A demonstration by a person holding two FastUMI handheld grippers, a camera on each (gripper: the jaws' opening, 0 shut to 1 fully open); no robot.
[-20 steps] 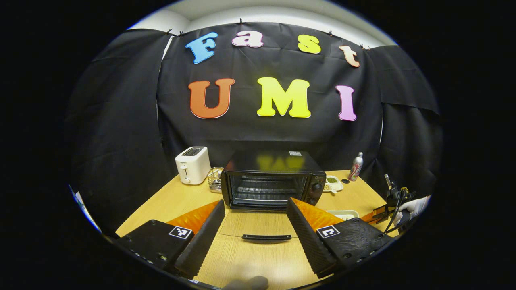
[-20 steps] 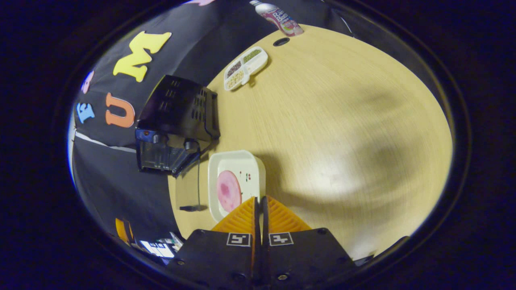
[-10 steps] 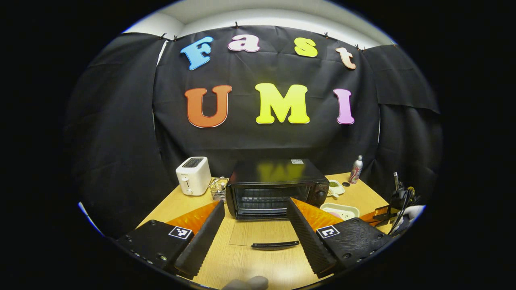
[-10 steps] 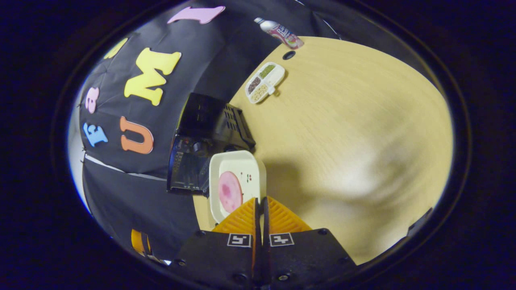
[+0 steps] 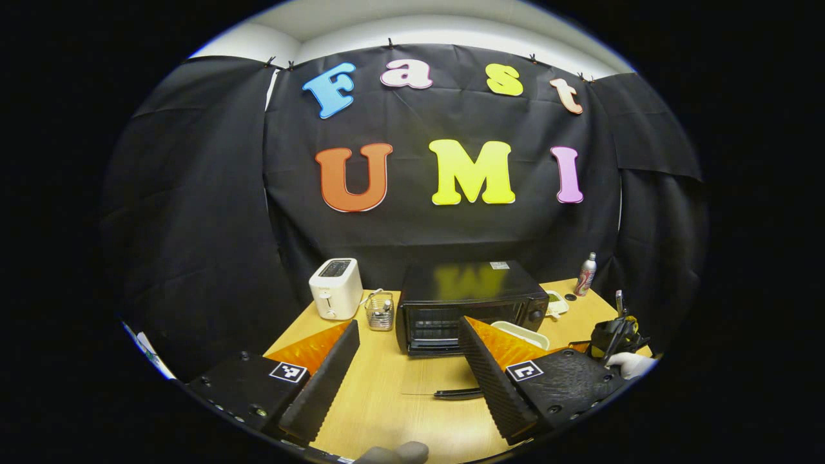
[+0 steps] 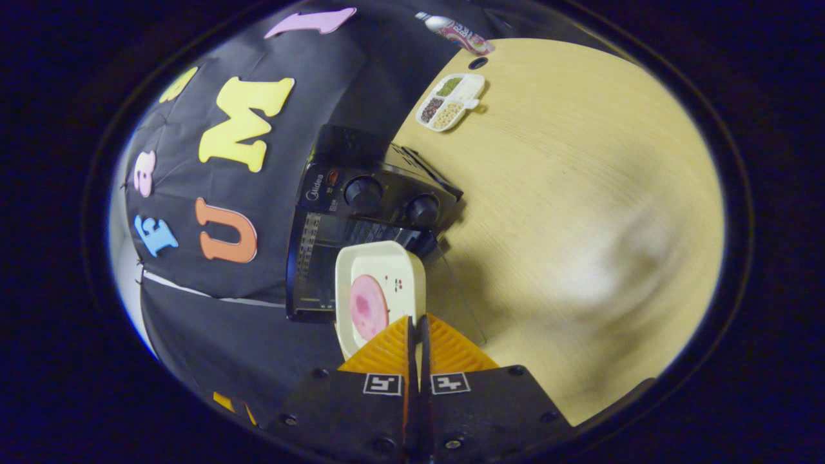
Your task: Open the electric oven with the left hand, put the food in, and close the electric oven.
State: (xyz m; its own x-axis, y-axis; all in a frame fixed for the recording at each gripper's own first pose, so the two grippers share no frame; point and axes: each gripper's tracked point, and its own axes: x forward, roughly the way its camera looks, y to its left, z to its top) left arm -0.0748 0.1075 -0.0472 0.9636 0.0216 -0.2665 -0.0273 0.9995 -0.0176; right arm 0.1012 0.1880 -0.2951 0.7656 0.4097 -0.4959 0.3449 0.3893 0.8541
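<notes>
Ahead of the right gripper (image 6: 416,322), whose jaws are pinched onto the near rim of the white tray (image 6: 380,283) carrying the pink food (image 6: 367,307), stands the electric oven (image 6: 361,219) with its glass door (image 5: 419,380) folded down flat. Opening is done. Beyond its tips, the left gripper (image 5: 409,357) faces the oven, jaws wide and empty. Loading the tray and shutting the door remain.
</notes>
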